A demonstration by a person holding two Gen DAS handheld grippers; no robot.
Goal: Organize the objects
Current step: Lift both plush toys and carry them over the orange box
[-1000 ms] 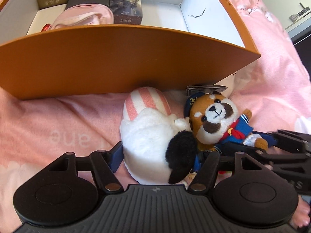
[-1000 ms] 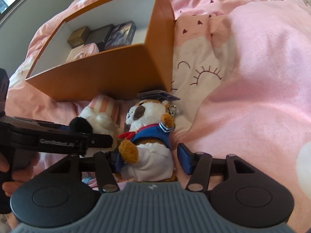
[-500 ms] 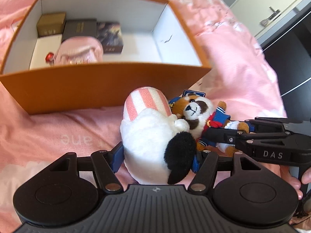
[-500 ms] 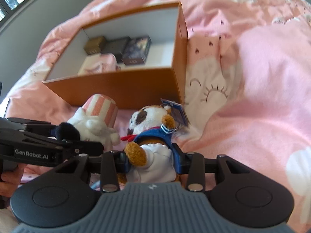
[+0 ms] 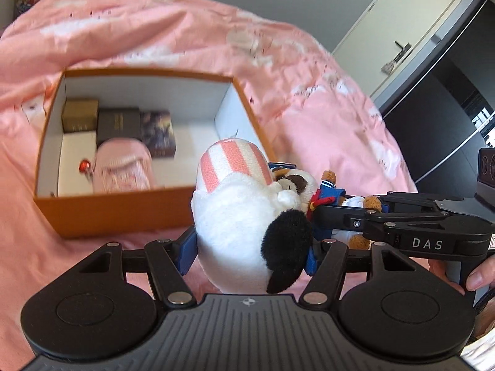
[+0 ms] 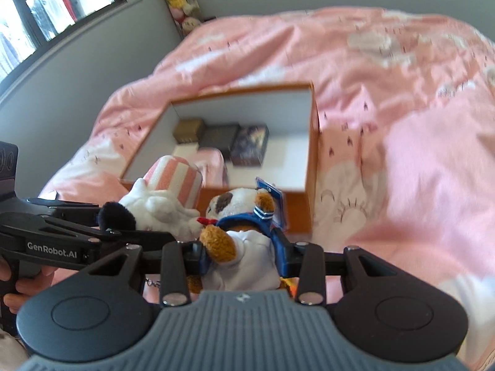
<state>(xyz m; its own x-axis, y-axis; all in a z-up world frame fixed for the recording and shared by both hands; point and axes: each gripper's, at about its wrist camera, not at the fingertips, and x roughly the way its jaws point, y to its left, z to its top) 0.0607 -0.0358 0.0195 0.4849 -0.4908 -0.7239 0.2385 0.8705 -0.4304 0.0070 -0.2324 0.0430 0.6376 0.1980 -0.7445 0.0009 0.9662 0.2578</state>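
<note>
My left gripper [image 5: 249,249] is shut on a white plush toy [image 5: 244,213] with a pink striped hat and a black ear, held in the air before the orange box [image 5: 123,213]. My right gripper [image 6: 239,253] is shut on a sailor plush [image 6: 244,232], brown and white in a blue outfit, held beside the white plush [image 6: 164,201]. The box [image 6: 312,160] lies open on the pink bed below and beyond both toys. In the left wrist view the sailor plush [image 5: 324,188] shows at right behind the right gripper's arm.
The box holds a gold box [image 5: 80,119], a dark box [image 5: 119,125], a printed box [image 5: 157,134] and a pink pouch [image 5: 122,167]; its right half shows white floor [image 5: 198,154]. The pink duvet [image 6: 402,123] surrounds it. A cabinet [image 5: 402,31] stands at the far right.
Both grippers have lifted their plush toys off the duvet and risen, so the box now sits lower and farther away. The right gripper closed on the sailor plush a second ago.
</note>
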